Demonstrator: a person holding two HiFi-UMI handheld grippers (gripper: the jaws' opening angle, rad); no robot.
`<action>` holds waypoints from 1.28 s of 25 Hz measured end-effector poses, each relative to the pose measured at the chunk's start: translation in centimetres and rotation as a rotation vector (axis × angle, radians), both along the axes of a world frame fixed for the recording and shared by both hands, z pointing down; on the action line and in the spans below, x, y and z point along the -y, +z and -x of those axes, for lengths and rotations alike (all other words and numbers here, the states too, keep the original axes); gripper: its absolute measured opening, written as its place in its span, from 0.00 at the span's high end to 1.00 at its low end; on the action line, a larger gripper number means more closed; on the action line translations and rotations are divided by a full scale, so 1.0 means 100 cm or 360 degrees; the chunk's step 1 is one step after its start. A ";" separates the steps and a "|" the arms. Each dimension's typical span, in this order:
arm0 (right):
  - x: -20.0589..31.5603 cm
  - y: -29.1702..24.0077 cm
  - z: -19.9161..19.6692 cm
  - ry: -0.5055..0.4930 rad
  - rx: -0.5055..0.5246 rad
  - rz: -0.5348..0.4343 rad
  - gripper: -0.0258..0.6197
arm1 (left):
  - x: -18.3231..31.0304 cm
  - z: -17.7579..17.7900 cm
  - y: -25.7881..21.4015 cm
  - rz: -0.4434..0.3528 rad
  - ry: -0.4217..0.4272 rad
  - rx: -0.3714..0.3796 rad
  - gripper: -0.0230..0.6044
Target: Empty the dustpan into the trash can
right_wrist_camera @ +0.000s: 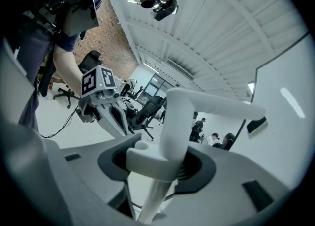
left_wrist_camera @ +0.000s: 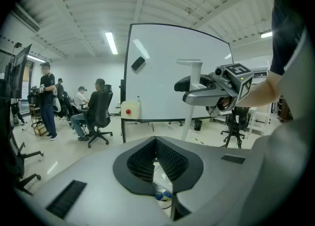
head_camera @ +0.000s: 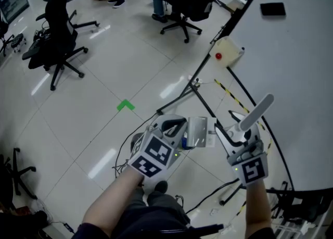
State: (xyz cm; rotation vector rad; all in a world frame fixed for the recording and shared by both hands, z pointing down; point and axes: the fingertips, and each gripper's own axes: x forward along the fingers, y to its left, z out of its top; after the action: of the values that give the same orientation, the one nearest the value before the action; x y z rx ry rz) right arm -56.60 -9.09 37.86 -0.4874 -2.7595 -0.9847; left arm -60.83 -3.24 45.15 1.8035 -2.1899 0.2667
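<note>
Noted: the dustpan handle (right_wrist_camera: 177, 116) is gripped by the right claw (right_wrist_camera: 156, 167), clenched on its shaft. Long axis is near upright, with the grip end above the claw and the pan end below, hidden. The left claw (left_wrist_camera: 155, 142) sits just beside, pressed together on nothing. Trash can not sighted, so the tipping direction is unknown.

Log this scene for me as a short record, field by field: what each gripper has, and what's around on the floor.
Left gripper: jaws together, nothing between them
Right gripper: jaws closed on a white handle
Pole: runs down from the handle, below the jaws
Ahead: whiteboard
Floor: pale glossy tiles with a green tape mark
Background: black office chair, seated person
</note>
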 end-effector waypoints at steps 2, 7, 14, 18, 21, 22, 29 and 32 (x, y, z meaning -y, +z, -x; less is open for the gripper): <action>0.011 -0.002 0.004 0.0099 -0.0003 0.0079 0.62 | 0.000 0.003 -0.002 -0.0002 0.0009 0.0003 0.97; 0.019 -0.009 0.017 0.0152 0.0030 0.0087 0.62 | 0.002 0.014 -0.010 0.0000 0.0058 0.0035 0.97; 0.042 -0.036 0.022 0.0339 0.0089 0.0140 0.62 | 0.011 0.031 -0.044 -0.0005 0.0114 0.0108 0.97; 0.045 -0.061 0.020 0.0403 0.0156 0.0163 0.62 | 0.008 0.035 -0.060 -0.0033 0.0126 0.0144 0.97; 0.043 -0.083 0.016 0.0420 0.0207 0.0145 0.62 | 0.010 0.033 -0.072 -0.0055 0.0160 0.0168 0.97; 0.042 -0.089 0.014 0.0424 0.0217 0.0137 0.62 | 0.010 0.032 -0.077 -0.0069 0.0168 0.0174 0.97; 0.035 -0.121 -0.005 0.0507 0.0265 0.0116 0.62 | 0.009 0.029 -0.102 -0.0166 0.0223 0.0189 0.97; 0.031 -0.123 -0.018 0.0541 0.0245 0.0102 0.62 | 0.015 0.020 -0.107 -0.0204 0.0263 0.0178 0.97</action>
State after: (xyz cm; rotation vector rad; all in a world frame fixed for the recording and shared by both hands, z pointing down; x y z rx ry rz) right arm -54.83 -12.21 25.53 0.0557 -2.8804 -0.8844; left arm -62.81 -4.74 34.41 2.0917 -2.1789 0.2739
